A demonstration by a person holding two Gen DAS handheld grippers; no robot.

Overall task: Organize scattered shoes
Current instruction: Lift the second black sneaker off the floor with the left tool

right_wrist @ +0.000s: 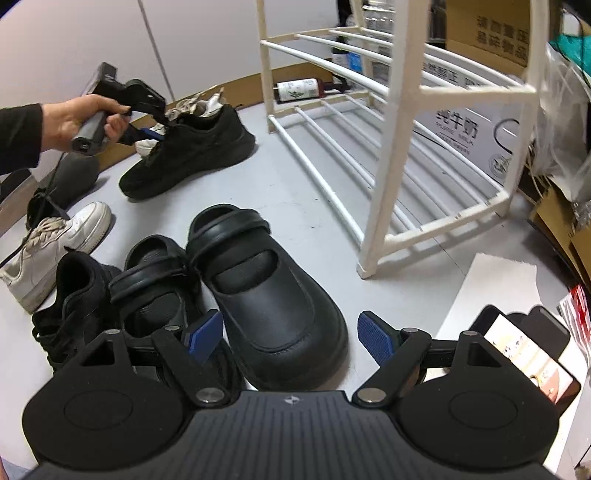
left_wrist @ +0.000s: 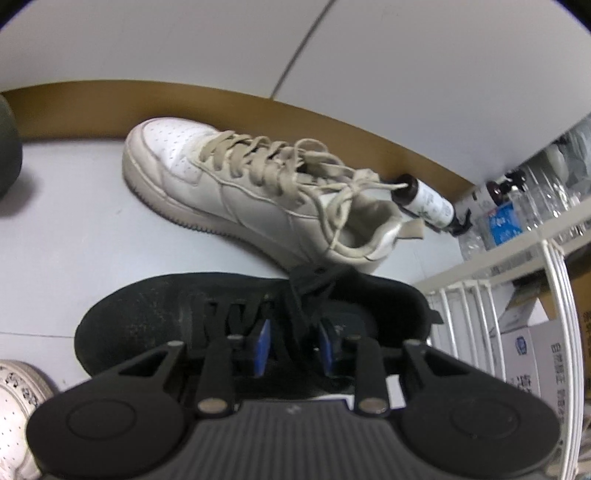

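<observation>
My left gripper [left_wrist: 293,345] is closed on the laces and tongue of a black sneaker [left_wrist: 155,314]; in the right wrist view that gripper [right_wrist: 147,133] holds the sneaker [right_wrist: 192,155] with its heel end lifted off the floor. A white sneaker [left_wrist: 221,184] lies just beyond it. My right gripper [right_wrist: 290,338] is open and empty, its blue pads on either side of the toe of a black clog [right_wrist: 273,295]. A second black clog [right_wrist: 155,284], another black sneaker [right_wrist: 70,310] and a second white sneaker [right_wrist: 51,243] lie to its left.
A white wire shoe rack [right_wrist: 388,122] stands to the right on the grey floor [right_wrist: 314,192]. A bottle [right_wrist: 299,90] lies by the brown baseboard. Cardboard boxes [right_wrist: 480,33] stand behind the rack. A phone [right_wrist: 524,354] lies at lower right.
</observation>
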